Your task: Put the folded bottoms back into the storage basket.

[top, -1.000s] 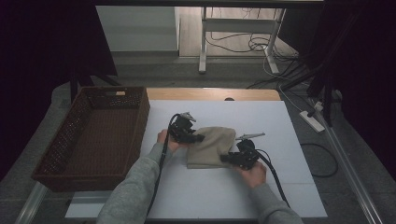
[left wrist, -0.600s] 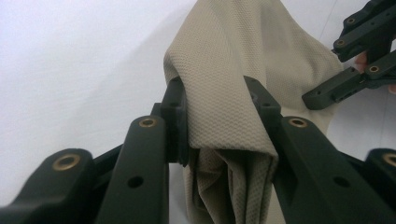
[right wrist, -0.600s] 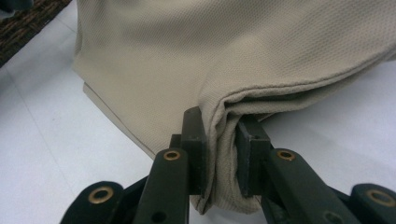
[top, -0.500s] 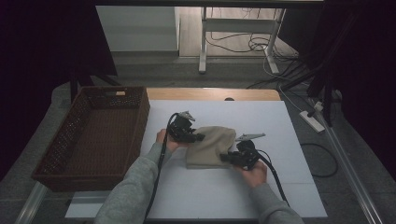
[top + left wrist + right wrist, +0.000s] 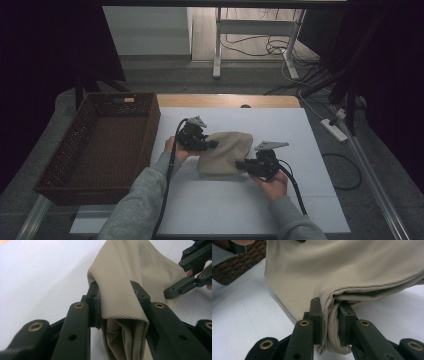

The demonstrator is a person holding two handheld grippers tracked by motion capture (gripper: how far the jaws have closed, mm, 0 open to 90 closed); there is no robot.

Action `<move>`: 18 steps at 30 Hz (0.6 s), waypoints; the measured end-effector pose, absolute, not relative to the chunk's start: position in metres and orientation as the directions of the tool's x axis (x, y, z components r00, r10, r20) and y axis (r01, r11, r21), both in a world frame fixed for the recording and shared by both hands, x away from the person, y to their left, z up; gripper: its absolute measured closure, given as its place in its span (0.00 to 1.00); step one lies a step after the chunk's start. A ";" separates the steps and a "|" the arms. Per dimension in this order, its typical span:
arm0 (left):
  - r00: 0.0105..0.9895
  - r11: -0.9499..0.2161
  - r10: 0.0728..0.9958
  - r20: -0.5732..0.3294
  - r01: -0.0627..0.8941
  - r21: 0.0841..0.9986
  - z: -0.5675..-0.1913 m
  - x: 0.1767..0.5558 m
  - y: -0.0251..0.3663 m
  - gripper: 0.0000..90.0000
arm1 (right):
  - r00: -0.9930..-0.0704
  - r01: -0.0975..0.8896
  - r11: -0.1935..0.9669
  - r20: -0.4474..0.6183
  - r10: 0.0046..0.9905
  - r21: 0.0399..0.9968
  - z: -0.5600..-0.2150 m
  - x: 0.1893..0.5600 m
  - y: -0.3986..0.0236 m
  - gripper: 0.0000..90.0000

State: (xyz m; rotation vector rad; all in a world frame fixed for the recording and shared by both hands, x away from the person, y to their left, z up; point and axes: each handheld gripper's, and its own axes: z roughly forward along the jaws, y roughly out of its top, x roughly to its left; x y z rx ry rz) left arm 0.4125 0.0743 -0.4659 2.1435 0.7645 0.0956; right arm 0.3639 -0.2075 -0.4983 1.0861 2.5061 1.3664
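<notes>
A folded beige cloth (image 5: 226, 151) lies on the white table top (image 5: 300, 130), between my two grippers. My left gripper (image 5: 214, 144) is shut on the cloth's left edge; in the left gripper view a thick bunch of the beige cloth (image 5: 122, 297) sits pinched between its black pads. My right gripper (image 5: 240, 163) is shut on the cloth's near right corner, where folded layers of the cloth (image 5: 332, 312) are squeezed between its pads. The right gripper's jaws also show at the upper right of the left gripper view, beside the cloth.
A brown wicker basket (image 5: 75, 165) stands at the left of the table, its rim close to my left forearm. A strip of bare wood (image 5: 225, 100) runs along the table's far edge. Cables and a power strip (image 5: 334, 129) lie on the floor to the right.
</notes>
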 end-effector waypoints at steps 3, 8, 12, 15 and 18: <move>0.811 -0.456 0.553 -0.188 0.484 0.747 -0.462 0.411 0.077 0.73 | -0.749 0.529 0.342 0.238 0.618 0.777 -0.493 0.364 -0.207 0.85; 0.812 -0.449 0.557 -0.175 0.473 0.758 -0.454 0.407 0.083 0.73 | -0.766 0.497 0.350 0.211 0.608 0.794 -0.486 0.363 -0.204 0.85; 0.811 -0.436 0.560 -0.171 0.464 0.771 -0.447 0.405 0.087 0.73 | -0.777 0.473 0.350 0.196 0.598 0.809 -0.478 0.362 -0.202 0.85; 0.813 -0.431 0.559 -0.164 0.454 0.780 -0.441 0.403 0.090 0.73 | -0.781 0.461 0.342 0.191 0.595 0.819 -0.472 0.360 -0.202 0.85; 0.813 -0.428 0.561 -0.157 0.448 0.785 -0.435 0.400 0.092 0.73 | -0.783 0.452 0.343 0.181 0.595 0.823 -0.466 0.358 -0.200 0.85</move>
